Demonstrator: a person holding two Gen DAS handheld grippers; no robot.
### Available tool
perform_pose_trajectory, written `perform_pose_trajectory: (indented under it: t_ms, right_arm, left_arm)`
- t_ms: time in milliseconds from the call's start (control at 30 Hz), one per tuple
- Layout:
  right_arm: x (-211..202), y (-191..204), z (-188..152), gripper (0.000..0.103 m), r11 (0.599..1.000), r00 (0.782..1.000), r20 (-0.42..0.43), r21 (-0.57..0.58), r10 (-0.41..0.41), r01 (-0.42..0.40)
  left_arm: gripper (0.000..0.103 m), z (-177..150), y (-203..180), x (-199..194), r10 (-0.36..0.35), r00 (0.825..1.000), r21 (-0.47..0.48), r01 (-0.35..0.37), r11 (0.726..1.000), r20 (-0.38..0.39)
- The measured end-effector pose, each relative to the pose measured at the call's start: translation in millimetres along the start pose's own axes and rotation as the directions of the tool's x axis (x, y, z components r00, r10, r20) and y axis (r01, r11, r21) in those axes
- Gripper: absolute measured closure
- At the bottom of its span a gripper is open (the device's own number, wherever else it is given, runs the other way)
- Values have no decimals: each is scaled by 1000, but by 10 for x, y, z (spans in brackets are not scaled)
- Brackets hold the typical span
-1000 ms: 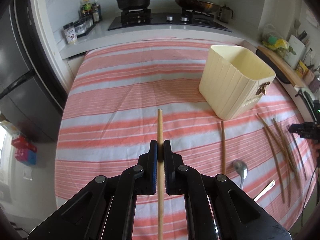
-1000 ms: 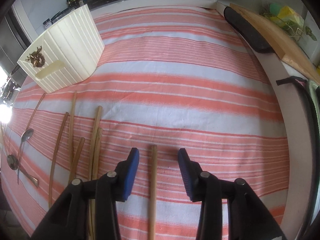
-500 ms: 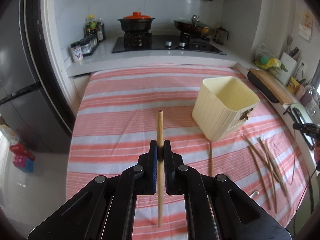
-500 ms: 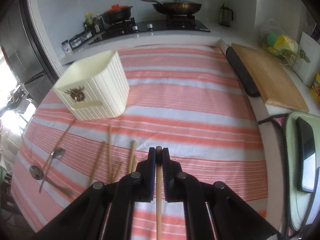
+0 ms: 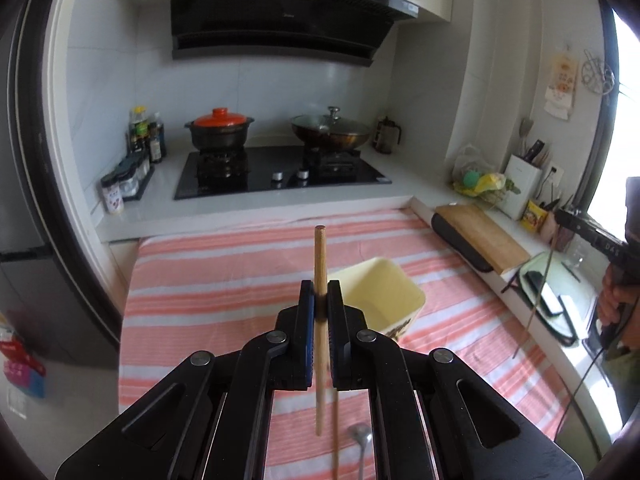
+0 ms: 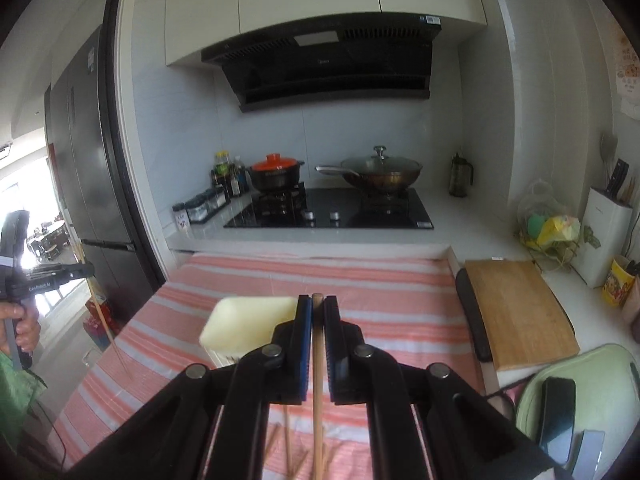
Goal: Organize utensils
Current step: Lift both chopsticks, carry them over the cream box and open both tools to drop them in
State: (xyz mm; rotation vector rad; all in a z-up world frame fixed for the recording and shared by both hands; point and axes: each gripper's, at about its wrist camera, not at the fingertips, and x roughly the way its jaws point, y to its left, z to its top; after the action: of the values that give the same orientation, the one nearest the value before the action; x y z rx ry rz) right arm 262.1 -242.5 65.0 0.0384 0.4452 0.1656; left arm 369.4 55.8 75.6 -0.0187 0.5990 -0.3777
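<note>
My left gripper (image 5: 319, 300) is shut on a light wooden chopstick (image 5: 319, 256) and holds it upright, high above the striped cloth. The cream ribbed holder (image 5: 384, 300) stands just right of and below it. My right gripper (image 6: 317, 316) is shut on another wooden chopstick (image 6: 317, 380), raised above the table. The holder (image 6: 248, 322) shows left of its fingers. Loose chopsticks (image 6: 286, 436) lie on the cloth beneath. A spoon (image 5: 359, 434) and a dark chopstick (image 5: 336, 432) lie under the left gripper.
The striped cloth (image 5: 224, 280) covers the table. Behind it is a stove (image 5: 280, 174) with a red-lidded pot and a wok. A cutting board (image 5: 480, 236) and a green mat with a phone (image 6: 560, 400) lie along the right counter. A fridge stands at left.
My right gripper shut on a chopstick that lay on the cloth and lifted it. Both grippers rose high and tilted up, so the stove and hood came into view.
</note>
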Motion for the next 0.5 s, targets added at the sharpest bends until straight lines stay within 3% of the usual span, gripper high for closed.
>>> perform_pose_trajectory:
  t_ms: [167, 300, 400, 500]
  right_arm:
    - [320, 336, 566, 97, 997, 987, 139, -17, 78, -77]
    - [714, 591, 720, 97, 995, 969, 228, -65, 94, -81]
    - [1071, 676, 669, 97, 994, 966, 239, -80, 97, -80]
    - [1450, 673, 539, 97, 993, 977, 186, -76, 100, -88]
  left_arm:
    - [99, 501, -235, 233, -43, 997, -21, 44, 999, 69]
    - [99, 687, -354, 605, -33, 995, -35, 36, 999, 92]
    - [99, 666, -358, 930, -35, 997, -68, 40, 997, 73]
    - [99, 543, -329, 1289, -37, 999, -98, 39, 994, 18]
